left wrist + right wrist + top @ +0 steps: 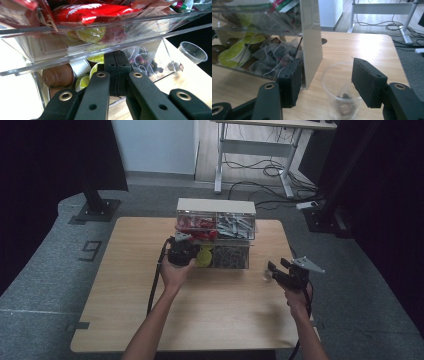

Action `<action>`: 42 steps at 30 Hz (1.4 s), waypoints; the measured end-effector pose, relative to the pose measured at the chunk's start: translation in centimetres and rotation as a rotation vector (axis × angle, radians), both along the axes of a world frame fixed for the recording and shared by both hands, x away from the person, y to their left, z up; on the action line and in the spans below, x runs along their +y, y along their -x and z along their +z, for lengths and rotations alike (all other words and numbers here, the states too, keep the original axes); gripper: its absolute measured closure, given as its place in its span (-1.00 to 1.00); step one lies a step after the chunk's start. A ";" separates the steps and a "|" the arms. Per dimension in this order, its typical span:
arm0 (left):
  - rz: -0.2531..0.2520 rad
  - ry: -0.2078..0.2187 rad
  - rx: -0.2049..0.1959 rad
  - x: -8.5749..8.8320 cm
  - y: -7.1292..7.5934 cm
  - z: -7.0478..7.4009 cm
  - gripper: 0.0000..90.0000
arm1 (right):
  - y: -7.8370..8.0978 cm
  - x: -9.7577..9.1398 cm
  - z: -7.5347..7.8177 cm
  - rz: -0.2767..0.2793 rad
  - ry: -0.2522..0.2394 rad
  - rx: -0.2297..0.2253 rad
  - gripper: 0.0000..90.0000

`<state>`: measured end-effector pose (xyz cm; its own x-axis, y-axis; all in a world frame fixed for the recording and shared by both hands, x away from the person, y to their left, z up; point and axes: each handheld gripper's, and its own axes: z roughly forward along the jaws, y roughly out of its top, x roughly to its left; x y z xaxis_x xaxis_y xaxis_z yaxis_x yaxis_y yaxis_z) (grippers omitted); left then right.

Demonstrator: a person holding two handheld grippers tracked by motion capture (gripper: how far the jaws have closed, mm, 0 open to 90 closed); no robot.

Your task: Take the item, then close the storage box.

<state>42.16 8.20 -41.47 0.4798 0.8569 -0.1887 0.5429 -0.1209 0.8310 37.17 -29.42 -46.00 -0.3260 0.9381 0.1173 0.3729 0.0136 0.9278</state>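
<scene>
Work here is moving tea bags from a clear drawer box (216, 227) into a small plastic cup (340, 87). The cup is standing upright on the wooden table (200, 320), just to the right of the box, and 1 tea bag (343, 96) is already lying at its bottom. The right gripper (325, 85) is staying around the cup with its jaws apart, 1 pad on each side and not pressing the wall, so I judge it is letting go after steadying the cup.

The left gripper (117, 72) is sitting at the lower drawer (100, 75), under the pulled-out upper drawer (82, 37) full of red packets (92, 12). Its jaws are together, probably pinching the drawer front to hold it open. Brown and yellow-green coffee capsules (58, 75) are lying left of it, the tea bags (143, 60) right of it.
</scene>
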 end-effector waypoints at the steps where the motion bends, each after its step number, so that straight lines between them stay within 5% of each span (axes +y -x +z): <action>1: 0.000 0.000 0.000 0.0 0.0 0.0 1.00 | 0.2 0.1 -0.2 0.007 -0.003 -0.001 -0.10; 22: 0.003 0.001 0.006 0.3 0.1 -0.1 1.00 | 4.6 1.2 -4.7 0.084 -0.040 0.042 -0.09; 42: 0.006 0.010 0.019 0.5 1.1 -1.2 1.00 | 5.7 1.6 -6.0 0.110 -0.021 0.079 -0.09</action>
<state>41.07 8.72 -42.66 0.4707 0.8578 -0.2064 0.5594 -0.1093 0.8217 31.46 -27.80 -52.02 -0.4158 0.8942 0.1657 0.4423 0.0396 0.8960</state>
